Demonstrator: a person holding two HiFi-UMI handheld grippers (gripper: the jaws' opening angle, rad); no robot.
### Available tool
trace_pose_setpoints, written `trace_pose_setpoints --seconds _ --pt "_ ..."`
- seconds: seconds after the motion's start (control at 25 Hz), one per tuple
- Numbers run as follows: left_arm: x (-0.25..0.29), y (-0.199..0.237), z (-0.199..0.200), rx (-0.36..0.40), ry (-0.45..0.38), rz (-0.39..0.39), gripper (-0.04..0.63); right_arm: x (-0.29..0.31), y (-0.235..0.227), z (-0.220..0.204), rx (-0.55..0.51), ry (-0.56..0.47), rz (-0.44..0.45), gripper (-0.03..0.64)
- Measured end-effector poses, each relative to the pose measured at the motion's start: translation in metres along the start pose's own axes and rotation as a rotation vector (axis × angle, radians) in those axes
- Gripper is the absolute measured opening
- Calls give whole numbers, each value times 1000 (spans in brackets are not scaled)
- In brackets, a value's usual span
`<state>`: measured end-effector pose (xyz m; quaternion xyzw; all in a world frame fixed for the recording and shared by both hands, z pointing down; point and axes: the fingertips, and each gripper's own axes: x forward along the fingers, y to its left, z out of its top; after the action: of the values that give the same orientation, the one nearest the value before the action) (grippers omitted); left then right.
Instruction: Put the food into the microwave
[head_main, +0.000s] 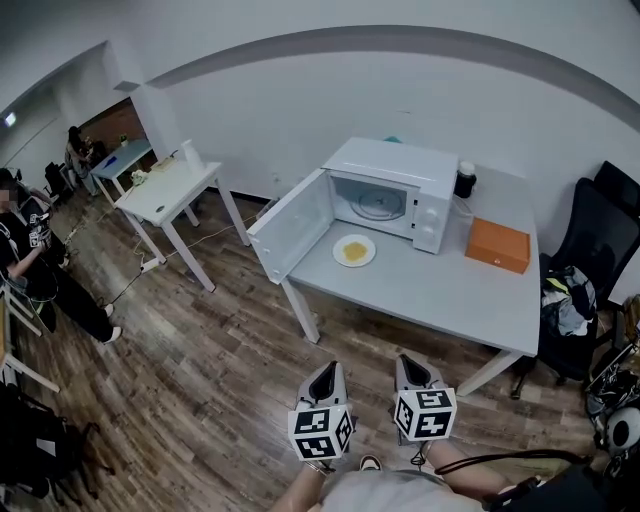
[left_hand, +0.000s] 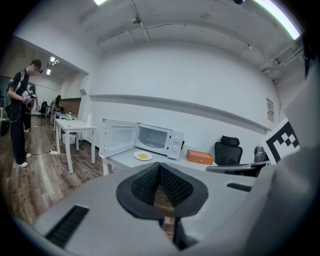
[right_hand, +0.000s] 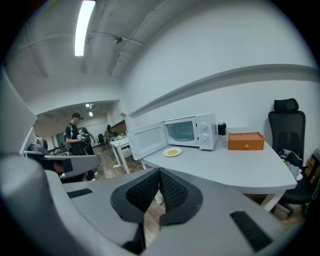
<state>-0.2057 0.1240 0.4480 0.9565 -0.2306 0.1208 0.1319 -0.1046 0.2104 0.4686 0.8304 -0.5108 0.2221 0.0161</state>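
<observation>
A white plate with yellow food (head_main: 354, 250) lies on the grey table (head_main: 430, 290), just in front of the white microwave (head_main: 392, 193), whose door (head_main: 291, 226) hangs wide open to the left. The plate (left_hand: 143, 156) and microwave (left_hand: 155, 138) show small and far in the left gripper view, and the plate (right_hand: 172, 152) and microwave (right_hand: 187, 132) likewise in the right gripper view. Both grippers hang low near my body, well short of the table. The left gripper (head_main: 325, 379) is shut and empty. The right gripper (head_main: 412, 371) is shut and empty too.
An orange box (head_main: 497, 245) and a black cup (head_main: 464, 180) stand right of the microwave. A black office chair (head_main: 590, 250) with clothes on it is at the table's right. White desks (head_main: 166, 188) and a standing person (head_main: 40, 262) are to the left on the wood floor.
</observation>
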Motion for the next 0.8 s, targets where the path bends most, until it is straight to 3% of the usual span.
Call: trace_pose_setpoints --seconds 0.8 --pt "38 15 -1 -22 39 32 3 38 -21 1 29 53 14 17"
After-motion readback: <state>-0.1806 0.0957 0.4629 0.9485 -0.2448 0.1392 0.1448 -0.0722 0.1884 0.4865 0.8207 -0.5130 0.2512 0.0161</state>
